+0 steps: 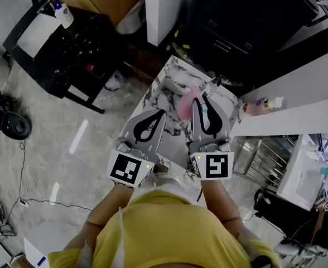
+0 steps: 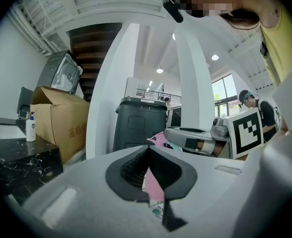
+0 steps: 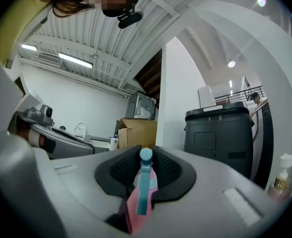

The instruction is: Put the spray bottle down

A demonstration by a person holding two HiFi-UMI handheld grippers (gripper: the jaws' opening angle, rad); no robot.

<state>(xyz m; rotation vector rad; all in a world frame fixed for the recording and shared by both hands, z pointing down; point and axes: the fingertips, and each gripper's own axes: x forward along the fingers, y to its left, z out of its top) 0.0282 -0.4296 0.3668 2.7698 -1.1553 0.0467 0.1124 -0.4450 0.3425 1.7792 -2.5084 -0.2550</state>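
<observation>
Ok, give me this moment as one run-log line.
right hand-held gripper: shut on spray bottle | left hand-held gripper: jaws together | position: above marble table | status: not released

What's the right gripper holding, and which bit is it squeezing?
The right gripper holds the pink spray bottle, clamped on its blue spray head at the top.

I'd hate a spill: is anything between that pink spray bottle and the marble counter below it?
Nothing visible does. The spray bottle, held in the right gripper, is over a bare patch of the marble counter. The left gripper is beside it, not underneath.
</observation>
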